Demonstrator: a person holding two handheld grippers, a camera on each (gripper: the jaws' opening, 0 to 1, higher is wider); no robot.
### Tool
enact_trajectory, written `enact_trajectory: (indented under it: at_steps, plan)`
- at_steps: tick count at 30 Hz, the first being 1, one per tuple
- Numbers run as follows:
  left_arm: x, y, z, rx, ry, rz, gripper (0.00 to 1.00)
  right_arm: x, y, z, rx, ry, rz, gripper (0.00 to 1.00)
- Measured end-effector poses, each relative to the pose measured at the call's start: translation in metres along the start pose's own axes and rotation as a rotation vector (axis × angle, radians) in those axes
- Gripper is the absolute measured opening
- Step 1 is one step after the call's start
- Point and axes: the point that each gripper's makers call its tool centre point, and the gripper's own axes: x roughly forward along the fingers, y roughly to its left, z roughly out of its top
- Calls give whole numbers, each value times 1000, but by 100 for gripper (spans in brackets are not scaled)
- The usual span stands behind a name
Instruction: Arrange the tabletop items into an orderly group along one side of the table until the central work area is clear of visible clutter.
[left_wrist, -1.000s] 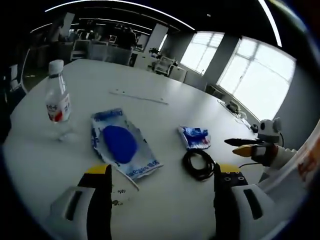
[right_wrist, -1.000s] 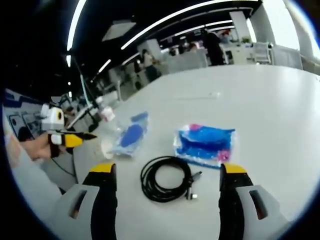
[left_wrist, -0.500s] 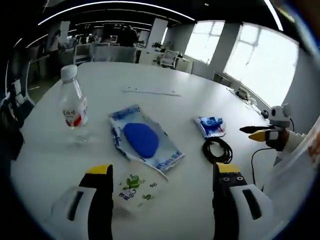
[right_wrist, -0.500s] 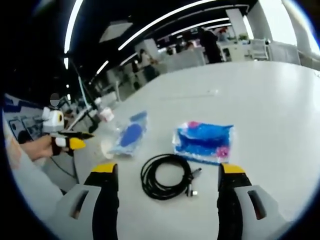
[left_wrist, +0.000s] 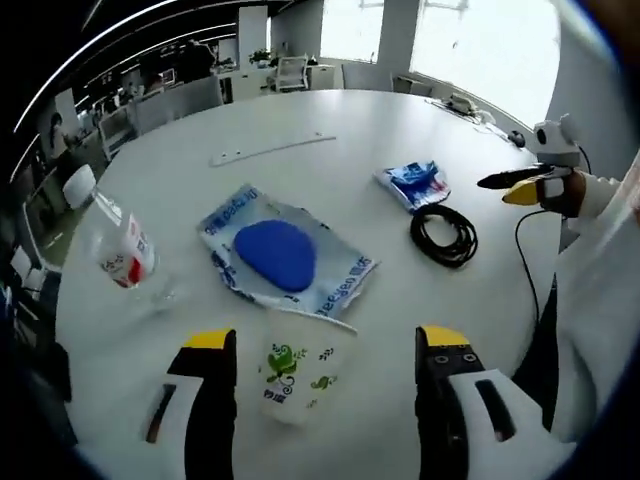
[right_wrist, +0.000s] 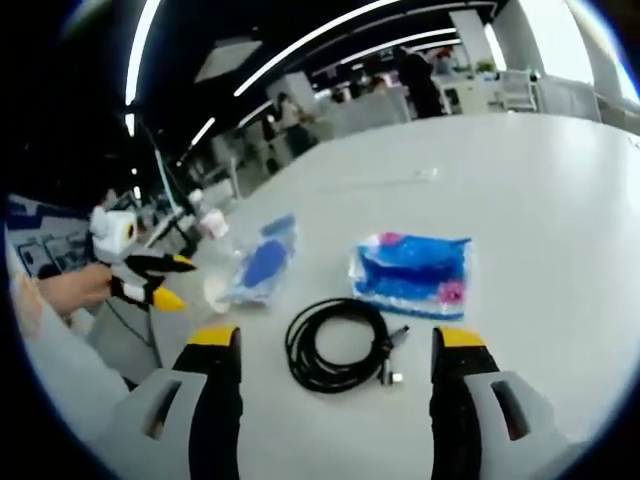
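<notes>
My left gripper is open over the near table edge. A clear plastic cup with green print lies on its side between the jaws, untouched. Beyond it lie a blue-and-white packet with a blue oval, a tilted-looking water bottle, a small blue packet and a black cable coil. My right gripper is open, its jaws either side of the cable coil, with the small blue packet just past it. The left gripper shows at the left, jaws spread.
A thin white strip lies farther out on the round white table. The right gripper, held by a hand in a white sleeve, hovers off the table's right edge. Office desks and people stand in the background.
The left view has drawn back and tilted down, so the cup now lies between its jaws. The right view has barely shifted. In it, the left gripper's jaws look more spread.
</notes>
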Motion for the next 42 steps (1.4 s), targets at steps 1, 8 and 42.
enact_trajectory:
  at_steps: [1, 8, 42]
  plan:
    - [1, 1, -3, 12, 21, 0, 70, 0, 0, -1, 4, 3, 0, 75]
    - [10, 8, -12, 79, 80, 30, 60, -1, -5, 0, 19, 2, -11, 72]
    - [-9, 3, -28, -56, -6, 71, 12, -4, -11, -9, 65, 11, -16, 67]
